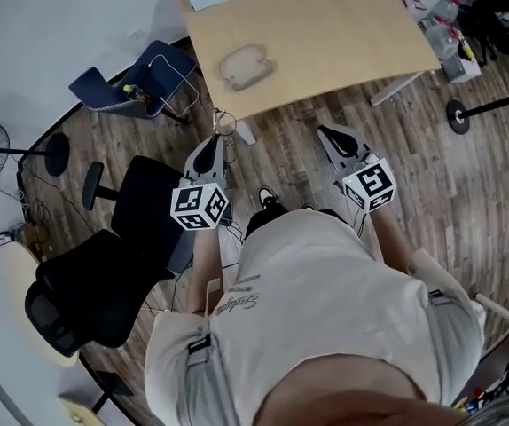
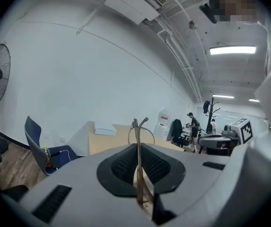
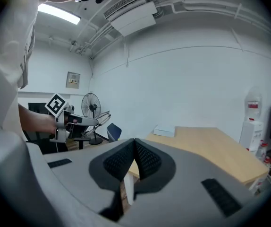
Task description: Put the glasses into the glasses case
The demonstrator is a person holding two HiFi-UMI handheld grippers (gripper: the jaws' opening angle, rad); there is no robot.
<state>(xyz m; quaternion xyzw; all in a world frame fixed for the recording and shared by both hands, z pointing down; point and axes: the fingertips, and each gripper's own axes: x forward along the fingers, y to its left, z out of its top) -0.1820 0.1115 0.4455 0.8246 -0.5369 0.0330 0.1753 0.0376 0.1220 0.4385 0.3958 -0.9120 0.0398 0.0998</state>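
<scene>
Glasses (image 2: 138, 143) sit clamped upright in the left gripper (image 1: 216, 145), short of the table (image 1: 343, 25), with the glasses case (image 1: 246, 66) lying on it straight ahead and a little rightward, nearer than the right gripper (image 1: 332, 137), whose jaws are closed on nothing.

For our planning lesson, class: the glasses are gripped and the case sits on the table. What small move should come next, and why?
Probably carry the left claw forward over the table toward the glasses case. That claw is shut on the glasses, the case lies ahead, apart from both claws, and the right claw is shut and empty.
</scene>
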